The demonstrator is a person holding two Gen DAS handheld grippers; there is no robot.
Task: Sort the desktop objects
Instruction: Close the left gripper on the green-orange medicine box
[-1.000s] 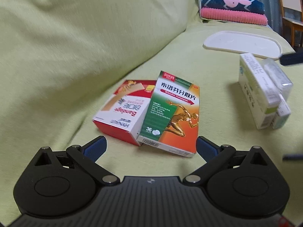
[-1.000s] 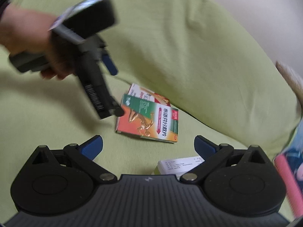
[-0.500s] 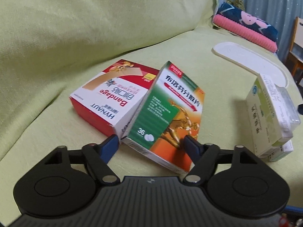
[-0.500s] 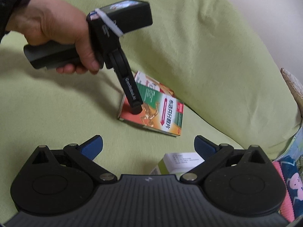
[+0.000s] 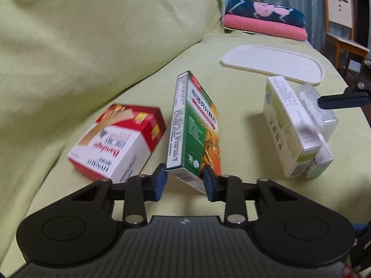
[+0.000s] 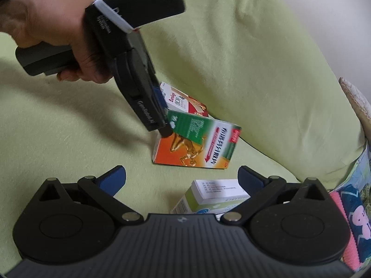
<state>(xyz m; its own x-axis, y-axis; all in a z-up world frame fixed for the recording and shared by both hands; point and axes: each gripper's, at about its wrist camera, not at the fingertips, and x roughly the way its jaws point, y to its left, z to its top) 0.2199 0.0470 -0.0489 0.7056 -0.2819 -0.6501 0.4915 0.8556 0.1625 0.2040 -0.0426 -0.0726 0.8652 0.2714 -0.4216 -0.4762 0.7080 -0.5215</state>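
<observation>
My left gripper [image 5: 184, 180] is shut on the near end of a green and orange medicine box [image 5: 197, 125], which is tilted up on one long edge. In the right wrist view the same green and orange box [image 6: 199, 143] hangs from the left gripper [image 6: 165, 125], held by a hand [image 6: 46, 30]. A red and white bandage box [image 5: 118, 141] lies just left of it on the green sofa seat [image 5: 236, 106]. My right gripper [image 6: 182, 178] stands open above a white and green carton [image 6: 213, 197], with nothing between its fingers.
Several white and green cartons [image 5: 294, 125] stand grouped at the right, with the right gripper's fingertip [image 5: 343, 98] by them. A white oval tray [image 5: 271, 63] lies farther back. Folded pink and blue towels [image 5: 264, 23] sit behind it. A big green cushion [image 5: 92, 27] rises at the left.
My left gripper moved in and shut on the green and orange box, then tipped it up off the bandage box. The right gripper stayed open and barely moved.
</observation>
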